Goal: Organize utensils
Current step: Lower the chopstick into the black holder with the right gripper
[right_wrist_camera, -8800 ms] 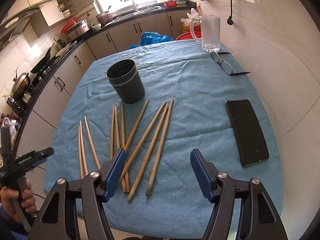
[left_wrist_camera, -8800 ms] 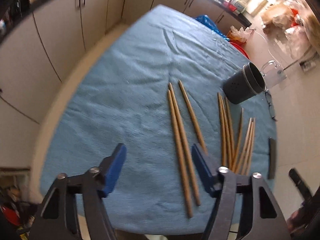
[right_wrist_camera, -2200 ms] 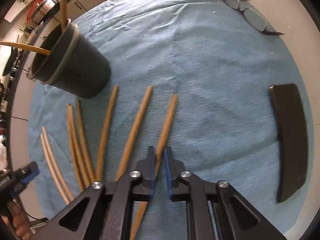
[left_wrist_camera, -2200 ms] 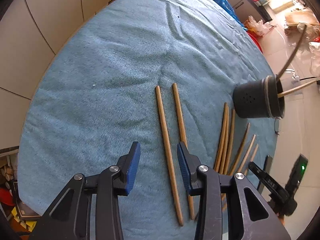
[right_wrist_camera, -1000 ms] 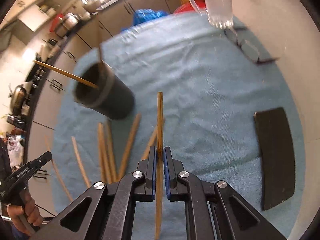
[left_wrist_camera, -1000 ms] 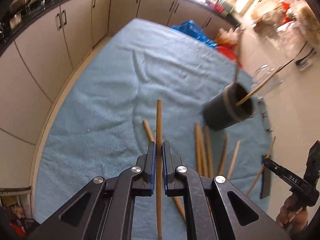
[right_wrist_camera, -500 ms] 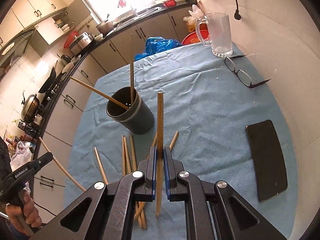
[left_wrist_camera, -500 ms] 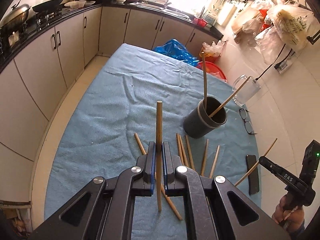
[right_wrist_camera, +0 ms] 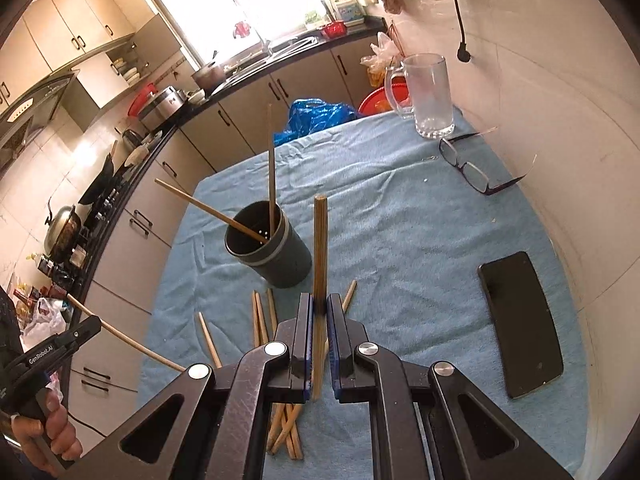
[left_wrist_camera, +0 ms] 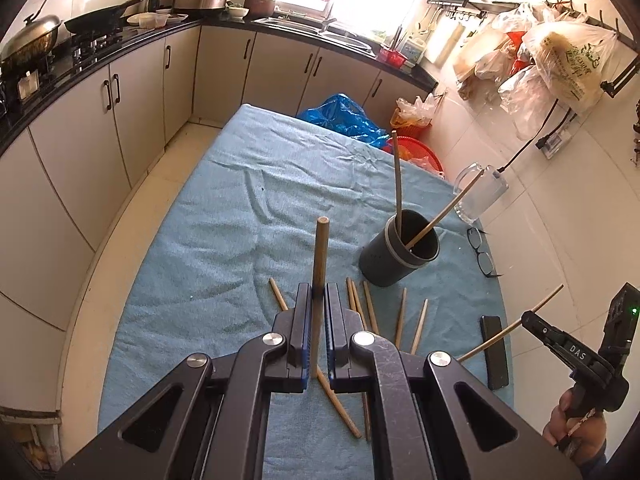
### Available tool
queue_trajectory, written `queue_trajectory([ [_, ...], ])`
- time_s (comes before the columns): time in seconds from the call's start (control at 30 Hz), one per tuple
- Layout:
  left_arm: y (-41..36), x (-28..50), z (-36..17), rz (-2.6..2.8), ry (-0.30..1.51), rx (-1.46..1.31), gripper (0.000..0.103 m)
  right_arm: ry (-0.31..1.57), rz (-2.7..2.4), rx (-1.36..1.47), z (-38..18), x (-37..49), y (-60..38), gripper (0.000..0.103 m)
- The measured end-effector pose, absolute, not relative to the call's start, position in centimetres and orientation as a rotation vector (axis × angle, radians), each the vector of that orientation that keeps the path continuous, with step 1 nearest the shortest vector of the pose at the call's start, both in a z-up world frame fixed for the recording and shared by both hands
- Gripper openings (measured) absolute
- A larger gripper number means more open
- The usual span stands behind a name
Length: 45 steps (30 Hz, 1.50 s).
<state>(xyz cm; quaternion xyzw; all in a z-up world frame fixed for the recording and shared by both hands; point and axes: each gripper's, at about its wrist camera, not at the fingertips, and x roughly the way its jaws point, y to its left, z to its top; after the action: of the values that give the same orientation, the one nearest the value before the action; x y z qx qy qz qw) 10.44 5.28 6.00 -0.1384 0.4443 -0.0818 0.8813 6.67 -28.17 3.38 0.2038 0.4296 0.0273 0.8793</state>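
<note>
My left gripper (left_wrist_camera: 318,292) is shut on a wooden chopstick (left_wrist_camera: 320,256) and holds it high above the blue-towelled table. My right gripper (right_wrist_camera: 319,300) is shut on another chopstick (right_wrist_camera: 320,248), also raised; it shows at the right of the left wrist view (left_wrist_camera: 532,322). A dark grey holder cup (left_wrist_camera: 394,258) (right_wrist_camera: 280,258) stands on the towel with two chopsticks leaning in it. Several loose chopsticks (left_wrist_camera: 400,312) (right_wrist_camera: 260,316) lie on the towel in front of the cup.
A black phone (right_wrist_camera: 520,324) lies at the right on the blue towel (right_wrist_camera: 400,220). Glasses (right_wrist_camera: 472,168) and a glass mug (right_wrist_camera: 428,96) stand at the far right corner. A blue bag (left_wrist_camera: 340,118) sits beyond the far edge. Kitchen cabinets (left_wrist_camera: 80,128) run along the left.
Both grippers have risen further with their chopsticks, so the table and cup look smaller and more of the kitchen shows. The loose chopsticks have not moved.
</note>
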Motion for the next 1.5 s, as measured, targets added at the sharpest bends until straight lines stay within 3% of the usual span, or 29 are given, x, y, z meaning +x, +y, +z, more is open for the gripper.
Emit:
queue_trajectory([
  [0.77,3.2,12.6,11.9,-0.248,0.838,-0.266,0.006,0.808,0.096,0.463,8.5,7.6,-29.6,0.007],
  [1.5,-1.4,19.1,17.6,-0.282,0.769,-0.268,0.006,0.734,0.131,0.513,13.4,15.6,-30.4,0.007],
])
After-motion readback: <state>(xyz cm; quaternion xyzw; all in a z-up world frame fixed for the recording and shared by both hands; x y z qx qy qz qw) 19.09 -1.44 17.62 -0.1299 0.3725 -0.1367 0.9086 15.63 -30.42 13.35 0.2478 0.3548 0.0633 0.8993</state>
